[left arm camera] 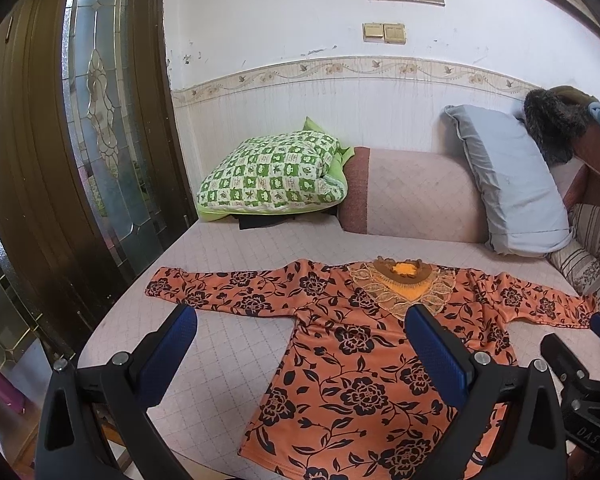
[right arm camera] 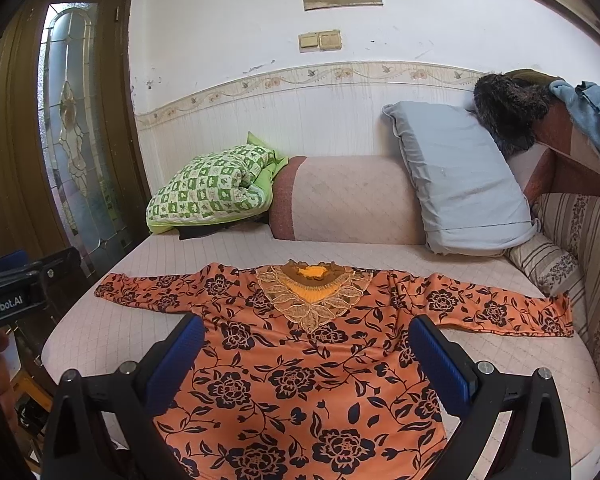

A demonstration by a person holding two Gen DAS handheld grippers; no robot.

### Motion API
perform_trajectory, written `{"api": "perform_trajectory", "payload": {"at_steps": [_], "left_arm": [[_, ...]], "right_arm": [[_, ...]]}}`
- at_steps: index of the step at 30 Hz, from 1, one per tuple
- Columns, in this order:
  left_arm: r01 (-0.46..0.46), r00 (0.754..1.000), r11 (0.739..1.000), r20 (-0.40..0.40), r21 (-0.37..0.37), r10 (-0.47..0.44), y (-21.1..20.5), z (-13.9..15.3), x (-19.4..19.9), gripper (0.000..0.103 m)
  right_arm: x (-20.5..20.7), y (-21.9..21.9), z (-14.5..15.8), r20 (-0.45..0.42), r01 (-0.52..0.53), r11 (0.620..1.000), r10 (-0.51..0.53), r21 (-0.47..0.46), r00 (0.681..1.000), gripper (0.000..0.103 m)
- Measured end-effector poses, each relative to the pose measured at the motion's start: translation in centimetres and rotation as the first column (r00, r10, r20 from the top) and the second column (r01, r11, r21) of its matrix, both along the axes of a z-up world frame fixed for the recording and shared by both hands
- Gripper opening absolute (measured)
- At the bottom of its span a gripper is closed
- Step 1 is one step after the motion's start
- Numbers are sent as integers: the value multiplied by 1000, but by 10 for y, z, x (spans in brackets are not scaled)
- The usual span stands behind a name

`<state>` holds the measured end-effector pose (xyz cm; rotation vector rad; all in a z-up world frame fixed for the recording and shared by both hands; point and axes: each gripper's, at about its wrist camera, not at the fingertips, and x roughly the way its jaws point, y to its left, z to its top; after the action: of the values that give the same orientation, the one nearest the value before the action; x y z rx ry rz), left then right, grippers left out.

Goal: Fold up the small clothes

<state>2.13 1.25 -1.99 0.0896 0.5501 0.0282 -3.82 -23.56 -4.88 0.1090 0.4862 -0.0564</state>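
Right wrist view: my right gripper (right arm camera: 306,344) and left gripper (left arm camera: 300,332), both spread wide, empty. Orange black-flowered long-sleeved blouse (right arm camera: 300,380), flat on quilted pink mattress (right arm camera: 500,364): light, limp, likely slippery; pinch sleeve cuffs.

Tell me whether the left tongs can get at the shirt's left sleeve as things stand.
Probably yes. The left tongs are open, and the sleeve lies flat on the bed cover just ahead with nothing between or on top.

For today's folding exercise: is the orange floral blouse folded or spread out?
Spread out. The orange floral blouse lies flat on the bed, both sleeves stretched sideways, no fold visible.
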Motion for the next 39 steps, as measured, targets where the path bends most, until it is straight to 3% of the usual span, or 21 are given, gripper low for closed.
{"api": "perform_trajectory", "payload": {"at_steps": [8, 15, 23, 27, 30, 33, 36, 37, 38, 39], "left_arm": [[-20, 1000, 999, -7, 34, 20, -13, -5, 19, 103], [-22, 999, 999, -32, 34, 23, -21, -21, 59, 103], [11, 998, 1000, -59, 16, -10, -49, -45, 112, 103], [43, 995, 999, -84, -32, -46, -70, -60, 146, 103], [88, 982, 989, -155, -116, -106, -84, -79, 178, 103], [75, 969, 984, -220, -160, -110, -94, -113, 204, 103], [43, 958, 986, -272, -160, -86, -102, -149, 222, 103], [42, 952, 987, -294, -155, -87, -104, -158, 227, 103], [36, 944, 989, -319, -146, -81, -105, -165, 232, 103], [27, 937, 991, -341, -128, -70, -107, -172, 238, 103]], "right_arm": [[15, -24, -4, -3, 21, 999, -21, 36, 1000, 103], [51, -43, -17, -38, 41, 998, -39, 57, 999, 103], [89, -99, -49, -109, 157, 981, -145, 118, 984, 103], [95, -142, -65, -139, 239, 963, -221, 128, 965, 103], [89, -187, -77, -155, 319, 940, -299, 124, 942, 103], [70, -263, -99, -200, 434, 875, -396, 215, 896, 103], [37, -347, -126, -248, 557, 747, -498, 364, 831, 103], [22, -377, -139, -259, 583, 681, -525, 443, 810, 102], [11, -403, -153, -268, 588, 618, -535, 522, 801, 102], [3, -415, -160, -271, 587, 582, -541, 563, 796, 101]]}}
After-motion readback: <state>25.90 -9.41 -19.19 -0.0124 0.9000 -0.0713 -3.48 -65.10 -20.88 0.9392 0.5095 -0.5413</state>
